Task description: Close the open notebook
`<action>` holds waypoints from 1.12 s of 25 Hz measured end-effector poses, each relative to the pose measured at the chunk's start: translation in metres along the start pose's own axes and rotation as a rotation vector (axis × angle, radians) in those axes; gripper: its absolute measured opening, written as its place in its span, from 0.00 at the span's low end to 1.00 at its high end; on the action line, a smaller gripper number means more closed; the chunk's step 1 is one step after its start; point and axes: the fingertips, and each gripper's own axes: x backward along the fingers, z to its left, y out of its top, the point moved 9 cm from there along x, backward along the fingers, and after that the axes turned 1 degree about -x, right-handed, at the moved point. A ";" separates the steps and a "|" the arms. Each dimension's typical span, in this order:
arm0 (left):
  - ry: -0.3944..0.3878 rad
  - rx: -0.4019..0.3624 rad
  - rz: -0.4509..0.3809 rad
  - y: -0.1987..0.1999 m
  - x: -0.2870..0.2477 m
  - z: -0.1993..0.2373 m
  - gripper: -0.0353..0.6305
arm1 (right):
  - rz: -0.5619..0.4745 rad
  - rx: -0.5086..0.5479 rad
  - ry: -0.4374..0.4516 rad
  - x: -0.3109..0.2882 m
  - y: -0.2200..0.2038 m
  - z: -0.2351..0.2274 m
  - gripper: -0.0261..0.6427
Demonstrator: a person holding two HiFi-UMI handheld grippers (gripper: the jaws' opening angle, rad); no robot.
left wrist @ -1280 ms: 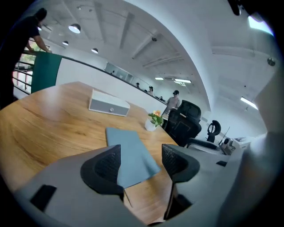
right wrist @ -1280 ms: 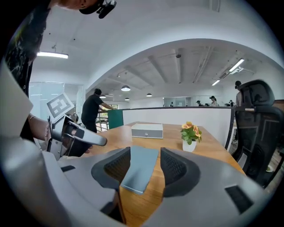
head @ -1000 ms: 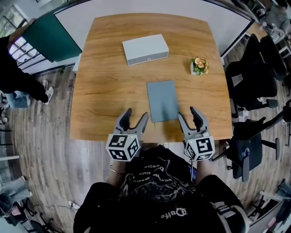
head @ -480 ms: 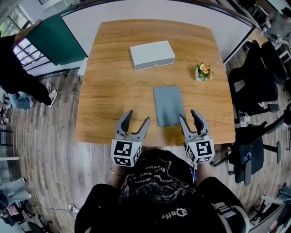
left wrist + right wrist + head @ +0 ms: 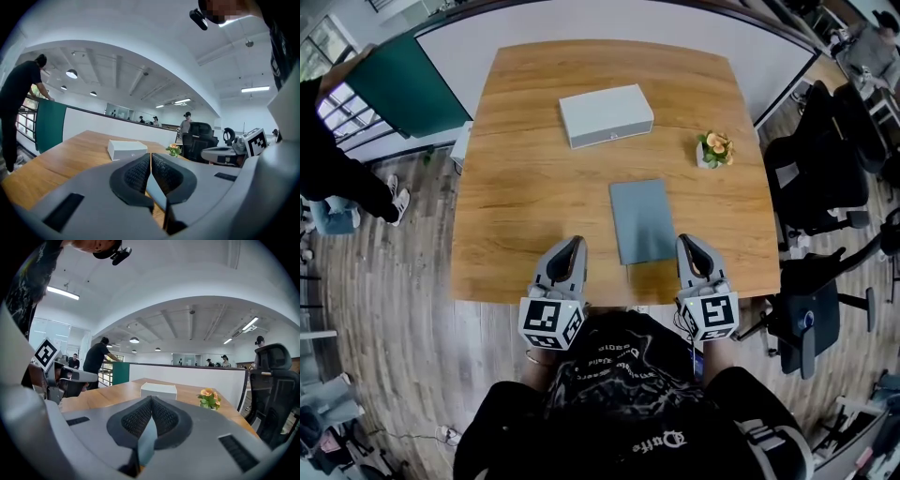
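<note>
The grey-blue notebook (image 5: pixel 642 221) lies flat and closed on the wooden table (image 5: pixel 525 187), near its front edge. My left gripper (image 5: pixel 572 246) hovers over the front edge, to the left of the notebook and apart from it. My right gripper (image 5: pixel 689 246) is just off the notebook's lower right corner. Both have just closed their jaws with nothing between them. In the left gripper view the ribbed pads (image 5: pixel 140 171) meet at the tips of the left gripper (image 5: pixel 150 157). In the right gripper view the right gripper (image 5: pixel 151 401) is shut tip to tip.
A white box (image 5: pixel 606 115) lies at the back of the table, and a small potted flower (image 5: pixel 713 148) stands at the right. A green partition (image 5: pixel 403 84) and a person (image 5: pixel 328 159) are at the far left. Black office chairs (image 5: pixel 816 169) stand to the right.
Both grippers stood open a second and half a second ago; now both are shut on nothing. The left gripper has risen slightly. The notebook has not moved.
</note>
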 end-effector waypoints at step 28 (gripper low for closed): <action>-0.092 -0.031 0.122 -0.012 -0.038 -0.004 0.09 | 0.079 0.015 0.021 -0.020 -0.009 -0.008 0.05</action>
